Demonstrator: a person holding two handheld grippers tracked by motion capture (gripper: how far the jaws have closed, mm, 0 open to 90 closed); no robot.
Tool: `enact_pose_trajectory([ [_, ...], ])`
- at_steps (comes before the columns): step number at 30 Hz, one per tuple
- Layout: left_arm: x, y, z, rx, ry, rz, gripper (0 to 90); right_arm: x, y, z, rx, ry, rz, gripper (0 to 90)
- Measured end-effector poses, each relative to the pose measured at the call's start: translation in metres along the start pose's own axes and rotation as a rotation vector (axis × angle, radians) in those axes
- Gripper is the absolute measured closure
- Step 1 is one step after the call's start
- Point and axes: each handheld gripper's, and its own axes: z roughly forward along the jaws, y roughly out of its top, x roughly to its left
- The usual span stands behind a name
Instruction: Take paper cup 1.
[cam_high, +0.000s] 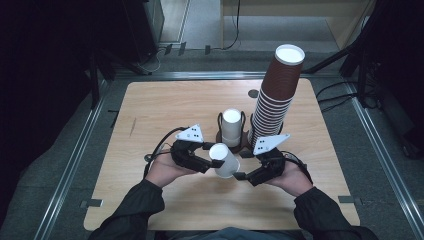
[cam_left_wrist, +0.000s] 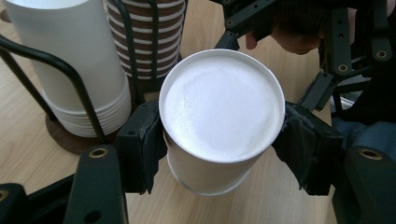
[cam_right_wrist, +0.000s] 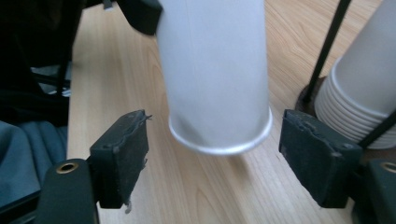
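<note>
Wooden table (cam_high: 165, 105) carries a tall brown cup stack (cam_high: 277, 90) and a short white cup stack (cam_high: 231, 127) in a black wire holder (cam_high: 220, 122). A single white cup (cam_high: 224, 160) is tilted above the table just in front of the holder. The left gripper (cam_high: 206, 162) has its fingers (cam_left_wrist: 140, 144) clamped on the cup's sides near its base; the right gripper (cam_high: 240, 175) has its fingers (cam_right_wrist: 121, 154) apart, standing clear either side of the rim.

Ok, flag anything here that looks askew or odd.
The brown stack towers over the white stack and leans right. The white cup is held tilted, upside down, in the left gripper. The right gripper stands open beside its rim.
</note>
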Motion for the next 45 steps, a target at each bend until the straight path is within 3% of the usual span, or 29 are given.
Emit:
enact_pose_trajectory([
  [4, -0.004, 0.001, 0.007, 0.026, -0.018, 0.027, 34.9, -0.001, 0.001, 0.003, 0.011, 0.016, 0.001, 21.4],
  [9, -0.008, 0.002, 0.011, 0.037, -0.031, 0.053, 34.9, -0.001, 0.004, 0.013, 0.034, 0.035, -0.036, 20.6],
  [19, -0.010, 0.002, 0.013, 0.044, -0.041, 0.067, 34.8, 0.000, 0.009, 0.025, 0.058, 0.047, -0.056, 19.9],
  [32, -0.011, 0.001, 0.017, 0.059, -0.054, 0.072, 34.5, 0.003, 0.011, 0.029, 0.080, 0.055, -0.092, 30.5],
  [36, -0.009, 0.000, 0.015, 0.044, -0.040, 0.048, 16.2, 0.002, 0.010, 0.028, 0.081, 0.053, -0.077, 31.4],
  [40, -0.005, -0.002, 0.009, 0.024, -0.024, 0.012, 12.4, -0.004, 0.009, 0.022, 0.051, 0.042, -0.061, 31.5],
  [42, -0.002, -0.007, 0.006, 0.005, -0.040, -0.011, 12.5, -0.008, 0.008, 0.014, -0.006, 0.038, -0.043, 31.8],
  [43, -0.002, -0.007, 0.006, 0.005, -0.040, -0.011, 12.5, -0.008, 0.008, 0.014, -0.006, 0.038, -0.043, 31.8],
  [45, -0.002, -0.011, 0.008, 0.008, -0.041, -0.009, 12.5, -0.011, 0.009, 0.007, -0.072, 0.040, -0.024, 31.9],
])
